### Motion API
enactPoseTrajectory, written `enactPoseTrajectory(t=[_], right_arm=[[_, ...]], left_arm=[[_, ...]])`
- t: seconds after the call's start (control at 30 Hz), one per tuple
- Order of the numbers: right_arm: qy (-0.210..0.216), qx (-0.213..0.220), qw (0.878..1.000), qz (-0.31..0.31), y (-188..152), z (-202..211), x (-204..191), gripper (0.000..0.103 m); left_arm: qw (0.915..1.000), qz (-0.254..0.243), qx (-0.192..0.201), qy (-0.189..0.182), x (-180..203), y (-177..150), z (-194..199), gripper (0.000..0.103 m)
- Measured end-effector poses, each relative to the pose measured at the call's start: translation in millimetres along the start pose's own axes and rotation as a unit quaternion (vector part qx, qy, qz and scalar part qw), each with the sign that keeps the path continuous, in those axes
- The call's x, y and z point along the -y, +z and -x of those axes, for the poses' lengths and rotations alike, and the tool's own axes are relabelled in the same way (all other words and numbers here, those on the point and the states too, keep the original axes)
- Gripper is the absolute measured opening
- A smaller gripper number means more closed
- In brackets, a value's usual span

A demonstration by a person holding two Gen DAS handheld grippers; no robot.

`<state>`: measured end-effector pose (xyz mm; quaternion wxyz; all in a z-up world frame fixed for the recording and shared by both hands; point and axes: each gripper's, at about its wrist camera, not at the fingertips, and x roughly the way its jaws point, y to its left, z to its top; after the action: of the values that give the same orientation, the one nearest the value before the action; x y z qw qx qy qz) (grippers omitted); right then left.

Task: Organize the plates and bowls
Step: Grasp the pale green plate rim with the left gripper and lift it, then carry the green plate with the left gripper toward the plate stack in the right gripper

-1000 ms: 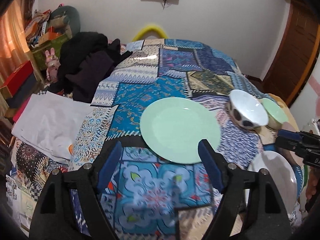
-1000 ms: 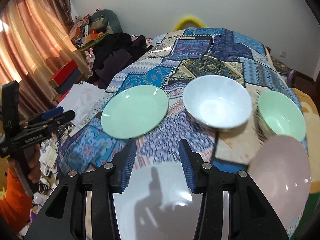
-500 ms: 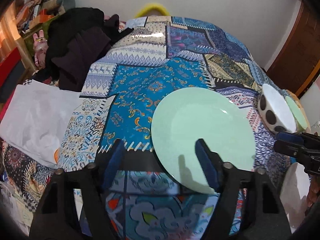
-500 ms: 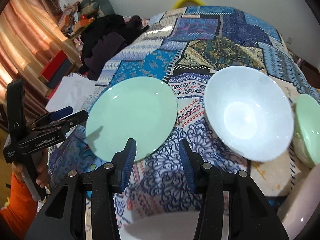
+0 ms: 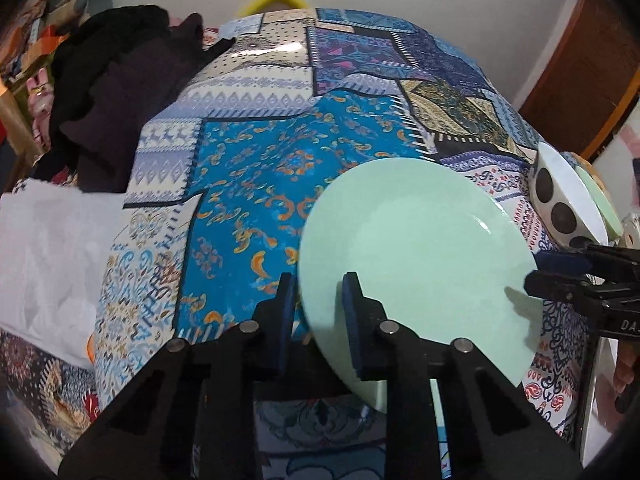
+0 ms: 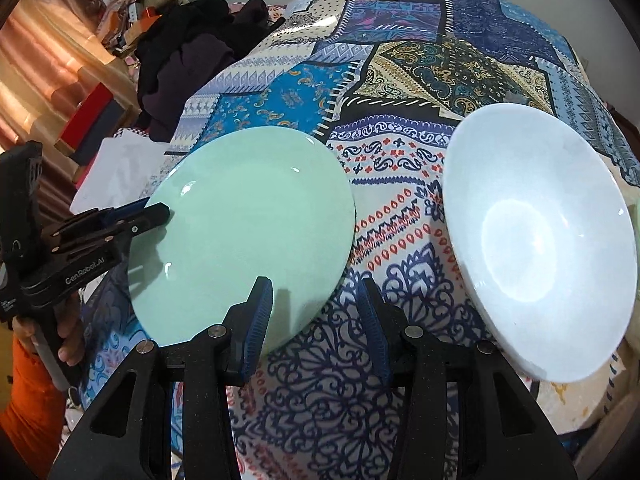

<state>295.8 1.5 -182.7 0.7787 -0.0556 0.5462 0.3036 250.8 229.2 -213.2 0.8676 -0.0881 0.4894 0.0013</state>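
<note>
One pale-green plate [image 5: 420, 252], glossy, apparently plain.

The left gripper [image 5: 316, 312] has its fingers narrowed to a small gap, while the right gripper [image 6: 316, 316] is spread wide.

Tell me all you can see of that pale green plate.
The green plate is round, plain and glossy, seemingly glazed ceramic or glass, with a shallow rim and nothing on it. It lies on the patterned tablecloth, left of the white bowl and apart from it. The left gripper straddles its near-left edge, fingers closing on the rim; whether it is lifted is unclear. The right gripper hangs open at its near-right edge.
</note>
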Motion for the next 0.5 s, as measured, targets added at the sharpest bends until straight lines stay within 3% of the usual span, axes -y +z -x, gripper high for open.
enactPoseTrajectory(t=[0.23,0.5], right_arm=[[-0.013,0.000,1.000,0.010,3,-6,-5,0.039],[-0.010,-0.003,1.000,0.026,-4,-1,-10,0.037]], left_arm=[[0.9999,-0.005,-0.002,-0.013,1,-1,2,0.023],[0.9996,-0.012,-0.020,-0.017,7,-27,22,0.023]])
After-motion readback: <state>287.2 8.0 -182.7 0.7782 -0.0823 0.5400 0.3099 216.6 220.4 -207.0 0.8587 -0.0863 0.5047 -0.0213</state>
